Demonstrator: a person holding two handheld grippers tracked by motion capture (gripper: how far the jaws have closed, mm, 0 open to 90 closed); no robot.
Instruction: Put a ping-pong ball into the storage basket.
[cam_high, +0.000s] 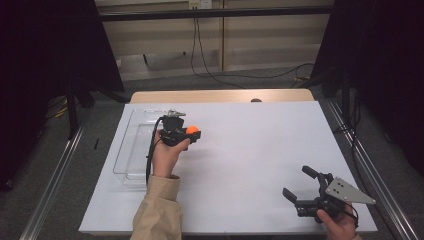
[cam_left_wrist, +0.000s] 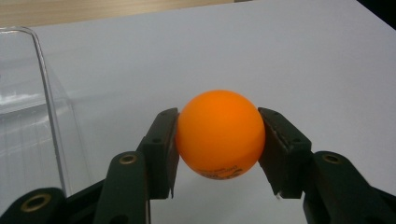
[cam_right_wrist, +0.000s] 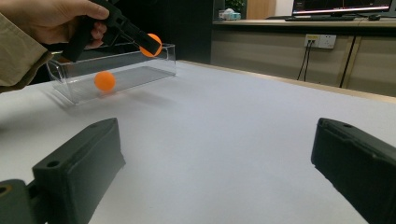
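The left gripper (cam_left_wrist: 217, 140) clamped an orange ping-pong ball (cam_left_wrist: 219, 134) beside the clear plastic bin (cam_high: 131, 150) near the tabletop's left edge; the right gripper (cam_high: 297, 182), near the right front corner, had its jaws wide apart with nothing between them.

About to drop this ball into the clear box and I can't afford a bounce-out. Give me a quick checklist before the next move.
1. Grip: left gripper is shut on the orange ball, a pad on each side: ok.
2. Position: the high view puts the ball beside the clear box, not over it: not ok.
3. Height: the ball is off the white table, near the box rim as seen from the right gripper view: ok.
4. Box contents: second orange ball appears to lie inside the box: cannot tell whether it sits under the drop point.
5. Right gripper: open, holding nothing, far from the box: ok.
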